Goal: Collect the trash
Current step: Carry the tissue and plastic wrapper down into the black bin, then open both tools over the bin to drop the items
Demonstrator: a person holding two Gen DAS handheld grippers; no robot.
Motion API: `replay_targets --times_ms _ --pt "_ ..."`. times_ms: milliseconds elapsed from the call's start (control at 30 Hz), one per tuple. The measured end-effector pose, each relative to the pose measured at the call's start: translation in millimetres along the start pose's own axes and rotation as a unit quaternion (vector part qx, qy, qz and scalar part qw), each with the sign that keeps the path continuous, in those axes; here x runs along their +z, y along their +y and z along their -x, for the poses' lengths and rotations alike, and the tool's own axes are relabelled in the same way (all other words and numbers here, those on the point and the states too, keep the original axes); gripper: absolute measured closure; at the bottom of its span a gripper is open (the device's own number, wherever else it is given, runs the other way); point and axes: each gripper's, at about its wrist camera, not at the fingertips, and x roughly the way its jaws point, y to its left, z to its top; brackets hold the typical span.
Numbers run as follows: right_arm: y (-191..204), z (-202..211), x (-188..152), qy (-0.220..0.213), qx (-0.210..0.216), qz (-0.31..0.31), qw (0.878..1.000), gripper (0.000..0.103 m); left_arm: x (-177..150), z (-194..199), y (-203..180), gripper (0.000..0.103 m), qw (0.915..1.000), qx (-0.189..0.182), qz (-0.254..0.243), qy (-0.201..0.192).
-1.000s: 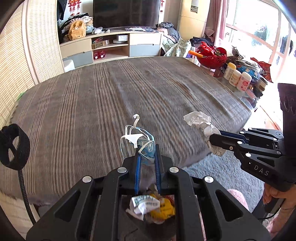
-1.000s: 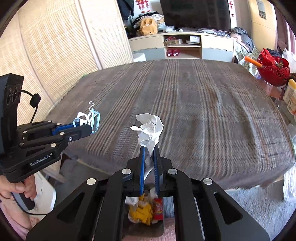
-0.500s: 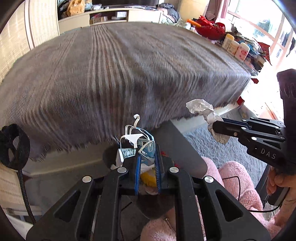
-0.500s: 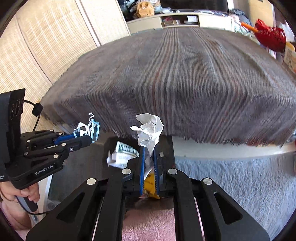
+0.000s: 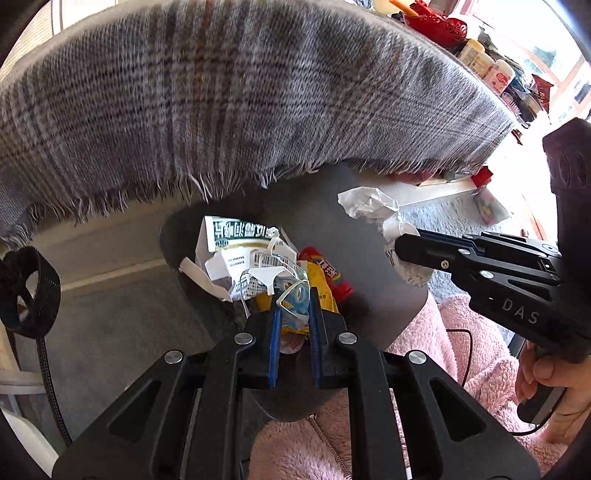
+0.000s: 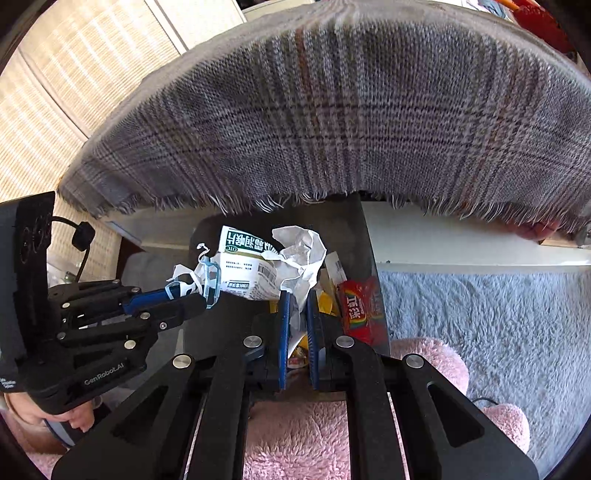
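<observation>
Below the bed's (image 5: 258,92) fringed edge both grippers have dropped over the bin (image 5: 369,236) — left gripper (image 5: 294,306) pinching plastic scrap (image 5: 295,291), right gripper (image 6: 297,306) clamping tissue (image 6: 301,251) — ready to release.

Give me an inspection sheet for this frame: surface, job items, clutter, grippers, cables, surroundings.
Surface: grey plaid blanket, fringed edge overhanging.
Job's things: dark bin holding a green-white box and a red wrapper.
Clutter: bottles and a red basket beyond the bed.
Grippers: left gripper shut on clear plastic packaging; right gripper shut on crumpled tissue; both over the bin.
Cables: black cable, looped strap.
Surroundings: grey carpet, pink fleece.
</observation>
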Motion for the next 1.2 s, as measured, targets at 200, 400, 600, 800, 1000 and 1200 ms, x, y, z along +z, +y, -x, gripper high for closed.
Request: replay_targets --times_ms 200,400,600,800,1000,1200 --pt "0.3 -7.4 2.1 0.008 0.001 -0.002 1.000 0.091 -2.0 -10.6 3.0 0.089 0.9999 0.001 0.002 0.015" --pt "-2.0 -14.6 4.9 0.019 0.004 -0.008 1.000 0.090 4.2 -16.2 -0.5 0.081 0.9998 0.001 -0.003 0.021" --pt "-7.4 -17.3 6.6 0.016 -0.005 -0.019 1.000 0.088 5.0 -15.7 -4.5 0.055 0.9997 0.011 -0.010 0.020" --pt "-9.9 -5.8 9.4 -0.009 -0.029 -0.019 0.999 0.028 6.5 -3.9 -5.5 0.025 0.9995 0.026 -0.016 0.006" --pt "-9.8 9.1 13.9 -0.034 -0.040 -0.014 0.998 0.004 7.7 7.4 -3.7 0.009 0.9996 0.025 -0.009 -0.005" --pt "-4.3 37.9 18.6 -0.069 -0.044 -0.008 0.997 0.004 10.4 27.8 -3.8 0.008 0.9992 0.028 -0.010 -0.026"
